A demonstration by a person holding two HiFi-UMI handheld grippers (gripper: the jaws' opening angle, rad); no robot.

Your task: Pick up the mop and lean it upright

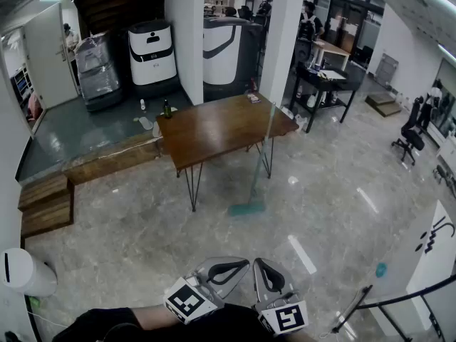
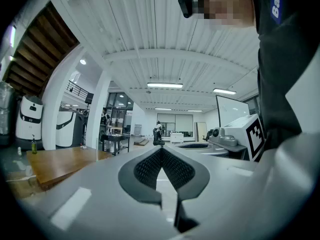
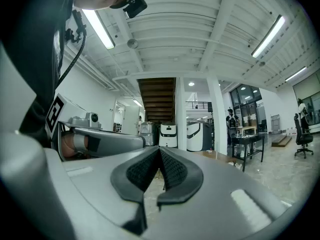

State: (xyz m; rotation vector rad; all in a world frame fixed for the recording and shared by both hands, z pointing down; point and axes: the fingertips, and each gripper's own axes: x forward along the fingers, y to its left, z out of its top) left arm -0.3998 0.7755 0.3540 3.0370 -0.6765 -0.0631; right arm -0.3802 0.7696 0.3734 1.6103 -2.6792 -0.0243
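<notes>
Head view: the mop (image 1: 262,155) stands nearly upright, its pale handle resting against the front right edge of the wooden table (image 1: 214,130) and its teal head flat on the grey stone floor (image 1: 142,241) just in front of the hairpin legs. Both grippers sit at the bottom edge, well apart from the mop: the left gripper (image 1: 239,264) and the right gripper (image 1: 262,268) are side by side, tips almost touching, each with its marker cube towards the person's dark sleeve (image 1: 107,326). Behind the table two white service robots (image 1: 152,52) stand by a pillar, and a green bottle (image 1: 167,108) is on the raised platform beside them. Left gripper view: the left gripper (image 2: 161,149) has its ribbed black pads pressed together at the tips with nothing between them; the wooden table (image 2: 60,164) shows at the left, and a thin pale pole at its far edge may be the mop handle, though it is too faint to tell. Right gripper view: the right gripper (image 3: 159,149) is likewise closed tip to tip and empty, with the service robots (image 3: 168,135) beyond under a wooden staircase (image 3: 156,99).
</notes>
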